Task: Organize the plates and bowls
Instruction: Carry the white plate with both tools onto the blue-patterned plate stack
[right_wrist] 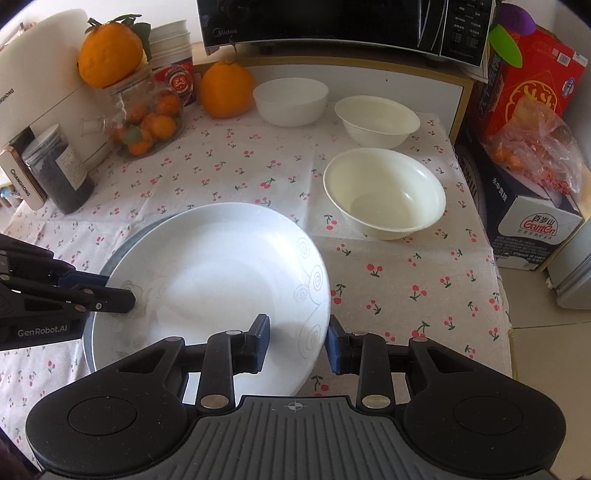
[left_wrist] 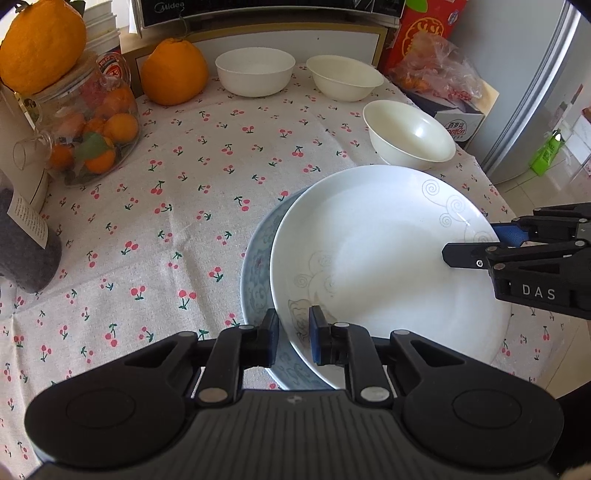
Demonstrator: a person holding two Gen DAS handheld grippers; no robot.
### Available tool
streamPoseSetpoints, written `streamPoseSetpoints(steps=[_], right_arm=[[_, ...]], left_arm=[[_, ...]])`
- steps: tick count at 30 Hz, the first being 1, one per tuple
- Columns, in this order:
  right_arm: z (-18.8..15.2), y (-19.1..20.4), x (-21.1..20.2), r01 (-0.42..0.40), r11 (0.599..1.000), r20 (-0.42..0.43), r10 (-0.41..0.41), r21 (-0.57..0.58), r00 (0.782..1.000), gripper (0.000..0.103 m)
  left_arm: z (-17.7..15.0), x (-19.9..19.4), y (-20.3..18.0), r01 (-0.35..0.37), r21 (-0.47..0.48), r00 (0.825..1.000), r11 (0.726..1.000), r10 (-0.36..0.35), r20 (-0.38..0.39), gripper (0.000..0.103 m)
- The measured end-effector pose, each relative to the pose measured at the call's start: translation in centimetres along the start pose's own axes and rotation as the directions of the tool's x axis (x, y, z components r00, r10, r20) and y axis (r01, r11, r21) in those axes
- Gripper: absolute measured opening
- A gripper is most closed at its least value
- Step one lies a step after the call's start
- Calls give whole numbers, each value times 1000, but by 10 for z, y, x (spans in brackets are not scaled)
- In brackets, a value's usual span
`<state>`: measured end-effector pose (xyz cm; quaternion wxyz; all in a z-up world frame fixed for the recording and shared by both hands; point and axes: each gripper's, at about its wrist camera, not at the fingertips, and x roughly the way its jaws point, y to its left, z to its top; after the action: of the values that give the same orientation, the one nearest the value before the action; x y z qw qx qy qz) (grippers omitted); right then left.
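We read "Midea" on the microwave (right_wrist: 343, 26), "CHANGHONG" on the white appliance (right_wrist: 40, 85) and on the slim box (right_wrist: 22, 181) beside the dark jar, "Ganten" on the water carton (right_wrist: 535, 225), "GenRobot.AI" on the left gripper (right_wrist: 133, 291), and "DAS" on the right gripper (left_wrist: 448, 254).

On cherry-print tablecloth (right_wrist: 236, 173), along far edge: large orange (right_wrist: 227, 90). At far left corner: glass jar (right_wrist: 147, 122) full of small oranges, another big orange (right_wrist: 110, 55) perched on its lid. On left edge: dark-filled canister (right_wrist: 61, 171). Behind far edge: black microwave (right_wrist: 343, 26). Off right edge: red carton (right_wrist: 532, 81), plastic bag of fruit (right_wrist: 535, 147).
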<state>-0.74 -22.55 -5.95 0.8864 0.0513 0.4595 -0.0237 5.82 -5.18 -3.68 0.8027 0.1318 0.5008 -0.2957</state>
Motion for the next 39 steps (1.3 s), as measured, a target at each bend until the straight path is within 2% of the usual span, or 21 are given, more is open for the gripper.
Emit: streamPoseSetpoints(steps=[15,26,33,39], right_arm=[[9,3,5,20,1000,-31,-20,11,999,34],[15,-11,-6,-49,995,-11,51,87,999,33],[14,-8,-10,-19,998,13,18,52,1000,24],[15,-4,-7,-3,999,14,2,38,1000,24]], left_arm=[[-5,-6,-1,13,17,1000,1000,-13,-2,17],[-6,-12,1,18,13,1000,1000,-18,12,12],[-7,-13,0,9,12,1000,1000,-9,16,11],[-7,-16,-1,-13,30,1000,999,12,26,9]])
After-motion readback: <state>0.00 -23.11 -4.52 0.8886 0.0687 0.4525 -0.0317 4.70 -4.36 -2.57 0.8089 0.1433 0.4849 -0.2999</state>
